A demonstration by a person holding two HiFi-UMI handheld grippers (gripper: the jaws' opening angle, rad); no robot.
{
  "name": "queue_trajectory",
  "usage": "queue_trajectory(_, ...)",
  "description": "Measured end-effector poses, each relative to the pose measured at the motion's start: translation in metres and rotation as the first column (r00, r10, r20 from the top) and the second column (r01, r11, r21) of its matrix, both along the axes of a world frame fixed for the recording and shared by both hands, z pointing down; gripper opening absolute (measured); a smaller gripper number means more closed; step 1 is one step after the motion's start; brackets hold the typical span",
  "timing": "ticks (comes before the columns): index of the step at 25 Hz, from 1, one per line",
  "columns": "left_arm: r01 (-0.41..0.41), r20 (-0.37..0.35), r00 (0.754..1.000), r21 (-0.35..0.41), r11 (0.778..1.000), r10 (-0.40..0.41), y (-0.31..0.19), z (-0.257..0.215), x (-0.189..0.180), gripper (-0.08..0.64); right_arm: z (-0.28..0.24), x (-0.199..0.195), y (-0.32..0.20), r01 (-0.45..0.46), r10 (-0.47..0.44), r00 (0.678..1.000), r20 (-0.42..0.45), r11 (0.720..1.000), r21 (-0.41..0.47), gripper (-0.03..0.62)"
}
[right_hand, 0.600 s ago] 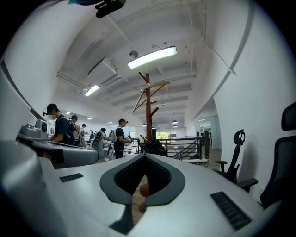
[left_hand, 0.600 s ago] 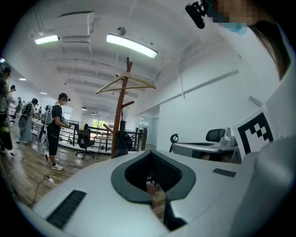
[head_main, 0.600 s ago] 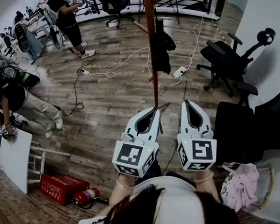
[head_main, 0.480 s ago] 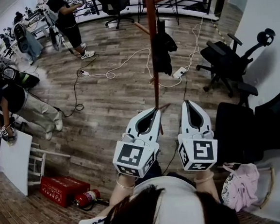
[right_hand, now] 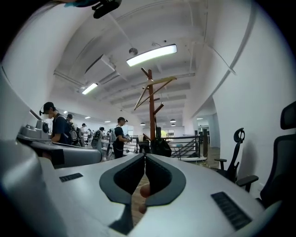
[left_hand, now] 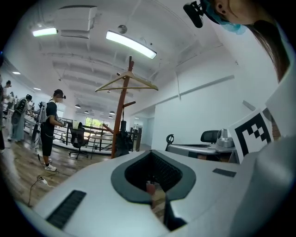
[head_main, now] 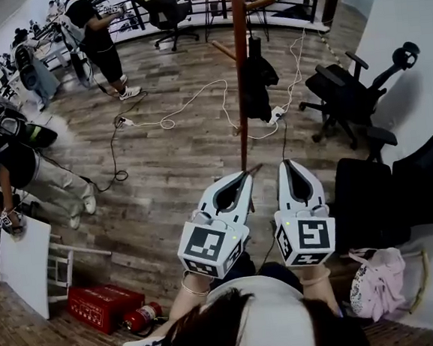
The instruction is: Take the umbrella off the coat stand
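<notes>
A black folded umbrella [head_main: 257, 82] hangs from a peg on the brown wooden coat stand [head_main: 240, 68], ahead of both grippers and well beyond their reach. The left gripper view shows the umbrella [left_hand: 121, 141] small beside the stand's pole [left_hand: 120, 121]. In the right gripper view the umbrella [right_hand: 161, 147] hangs just right of the pole [right_hand: 151, 113]. My left gripper [head_main: 241, 175] and right gripper [head_main: 287, 164] are held level side by side, aimed at the stand's foot. Both are shut with nothing between the jaws.
A wooden hanger [left_hand: 127, 83] rests on top of the stand. White cables [head_main: 187, 99] trail over the wooden floor around its base. Black office chairs [head_main: 345, 93] stand at the right, near a pink bag [head_main: 378, 282]. People [head_main: 12, 160] stand at the left, and a red box [head_main: 100, 307] lies nearby.
The stand and umbrella have shifted slightly in the head view, and both grippers sit a little higher in it. Both stay shut and empty.
</notes>
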State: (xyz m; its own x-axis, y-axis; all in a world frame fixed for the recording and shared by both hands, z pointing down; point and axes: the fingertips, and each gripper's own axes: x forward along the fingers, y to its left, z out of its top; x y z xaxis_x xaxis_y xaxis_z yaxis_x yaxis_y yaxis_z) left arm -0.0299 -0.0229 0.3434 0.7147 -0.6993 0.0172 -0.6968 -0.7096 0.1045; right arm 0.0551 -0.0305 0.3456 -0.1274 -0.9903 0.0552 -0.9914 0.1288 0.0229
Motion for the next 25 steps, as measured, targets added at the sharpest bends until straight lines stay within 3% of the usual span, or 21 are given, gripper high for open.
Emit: queue_trajectory(25,-0.036,-0.001,0.999,0.013,0.999,0.036,-0.044,0.006,-0.004,0.009,-0.003,0.000,-0.046,-0.023,0.023,1.000,0.007,0.999,0.024,0.040)
